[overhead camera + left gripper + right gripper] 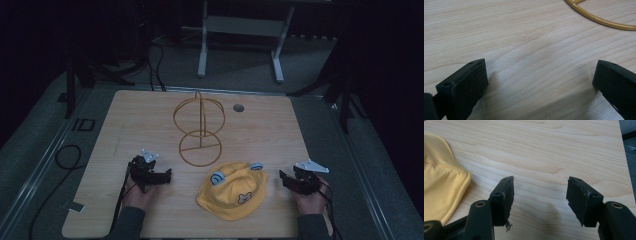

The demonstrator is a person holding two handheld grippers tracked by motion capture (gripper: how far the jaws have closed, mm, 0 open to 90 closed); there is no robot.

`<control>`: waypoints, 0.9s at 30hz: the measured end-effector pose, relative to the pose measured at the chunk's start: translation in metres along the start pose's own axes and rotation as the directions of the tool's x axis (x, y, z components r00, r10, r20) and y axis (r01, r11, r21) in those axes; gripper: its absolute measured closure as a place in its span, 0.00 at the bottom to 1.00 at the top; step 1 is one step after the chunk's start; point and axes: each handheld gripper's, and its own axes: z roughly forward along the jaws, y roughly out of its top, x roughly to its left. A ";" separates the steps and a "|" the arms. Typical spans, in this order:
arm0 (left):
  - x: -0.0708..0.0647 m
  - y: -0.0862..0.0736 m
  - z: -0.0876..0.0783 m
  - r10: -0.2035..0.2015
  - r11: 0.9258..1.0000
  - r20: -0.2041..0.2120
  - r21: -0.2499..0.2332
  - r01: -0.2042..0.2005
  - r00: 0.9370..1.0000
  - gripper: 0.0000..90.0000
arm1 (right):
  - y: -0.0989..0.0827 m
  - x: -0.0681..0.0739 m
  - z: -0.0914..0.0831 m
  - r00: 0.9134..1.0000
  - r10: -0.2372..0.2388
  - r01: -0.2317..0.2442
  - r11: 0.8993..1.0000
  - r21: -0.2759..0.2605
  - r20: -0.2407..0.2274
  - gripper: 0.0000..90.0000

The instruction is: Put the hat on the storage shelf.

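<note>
A yellow child's hat (232,190) with small blue ears lies flat on the wooden table (270,125), near the front middle. Behind it stands a yellow wire hat stand (200,131) with a ring base and a round loop top. My left gripper (165,176) rests on the table left of the hat, open, with bare wood between its jaws (540,75) and the stand's ring base (599,18) ahead. My right gripper (284,177) sits just right of the hat, open and holding nothing (540,186); the hat's brim (446,185) lies to its left.
A small round grommet hole (238,107) sits at the table's far side. Black cables (65,160) run over the grey floor on the left. A white desk frame (240,35) stands beyond the table. The table's right edge (625,165) is close to my right gripper.
</note>
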 end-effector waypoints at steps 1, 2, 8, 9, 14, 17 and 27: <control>0.000 0.000 0.000 0.000 1.000 0.000 0.000 0.000 1.000 0.00 | 0.000 0.000 0.000 1.000 0.000 0.000 1.000 0.000 0.000 0.43; 0.000 0.000 0.000 0.001 1.000 0.001 0.001 -0.001 1.000 0.00 | 0.000 0.000 0.000 1.000 0.000 0.000 1.000 0.000 -0.002 0.43; 0.000 0.000 0.000 0.002 1.000 0.002 0.000 -0.002 1.000 0.00 | 0.001 -0.001 0.000 1.000 -0.002 0.002 1.000 0.005 -0.009 0.43; 0.000 0.000 0.000 0.003 1.000 0.002 0.001 -0.003 1.000 0.00 | 0.001 -0.001 0.000 1.000 -0.003 0.003 1.000 0.008 -0.011 0.43; 0.000 0.000 0.000 0.003 1.000 0.004 0.000 -0.003 1.000 0.00 | 0.005 -0.001 -0.001 1.000 -0.014 0.014 1.000 0.011 -0.021 0.44; 0.000 0.000 0.000 0.003 1.000 0.003 0.001 -0.003 1.000 0.00 | 0.009 -0.001 -0.004 0.999 -0.016 0.016 1.000 0.002 -0.036 0.44; -0.001 0.000 0.000 0.003 1.000 0.003 0.000 -0.003 1.000 0.00 | 0.021 0.001 -0.018 0.993 -0.083 0.084 0.996 0.011 -0.085 0.45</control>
